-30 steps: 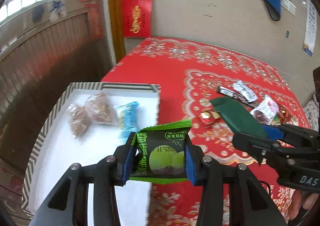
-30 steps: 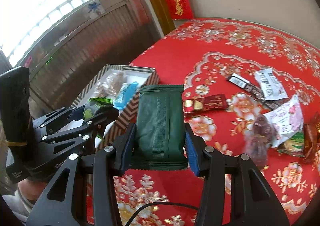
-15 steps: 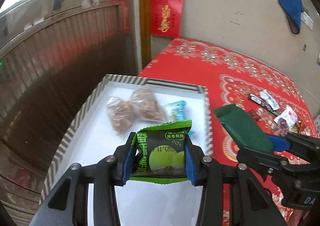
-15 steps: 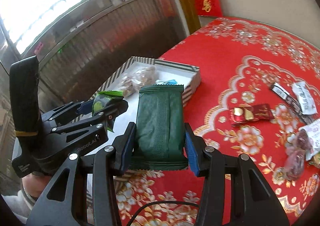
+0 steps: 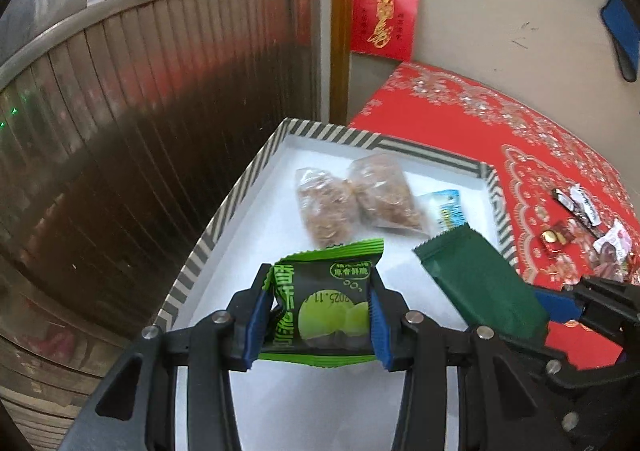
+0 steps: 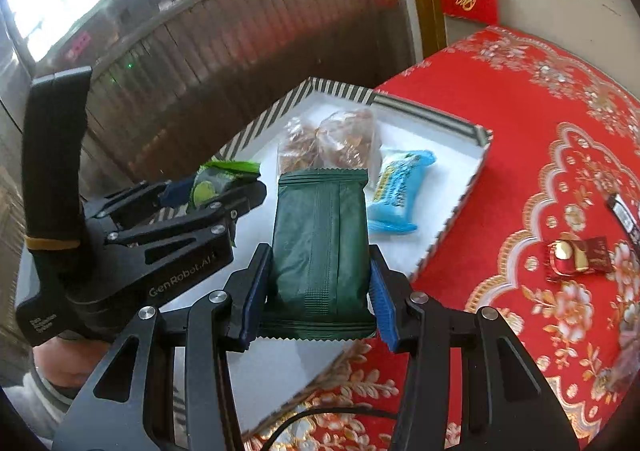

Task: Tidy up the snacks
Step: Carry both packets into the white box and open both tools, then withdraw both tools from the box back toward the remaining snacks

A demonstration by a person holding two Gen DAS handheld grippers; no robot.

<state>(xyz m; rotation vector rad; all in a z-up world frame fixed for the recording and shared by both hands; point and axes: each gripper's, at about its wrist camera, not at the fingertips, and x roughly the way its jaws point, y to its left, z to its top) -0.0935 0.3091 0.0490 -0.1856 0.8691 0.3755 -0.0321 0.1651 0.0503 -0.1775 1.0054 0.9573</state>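
Observation:
My left gripper (image 5: 318, 321) is shut on a bright green snack packet (image 5: 324, 315) and holds it above the white tray with a striped rim (image 5: 240, 191). My right gripper (image 6: 318, 295) is shut on a dark green packet (image 6: 320, 243), also above the tray (image 6: 460, 207). The dark green packet also shows in the left wrist view (image 5: 480, 283), to the right of the bright green one. In the tray lie two clear bags of brown snacks (image 5: 352, 199) and a light blue packet (image 6: 396, 187).
Several loose snacks lie on the red patterned tablecloth (image 6: 540, 123) to the right of the tray, among them a red and gold candy (image 6: 576, 257). A dark slatted wall (image 5: 120, 131) stands behind the tray's left side.
Both grippers have moved left from over the red cloth to above the tray, each still holding its packet. The loose snacks on the cloth have slid toward the right edge of view.

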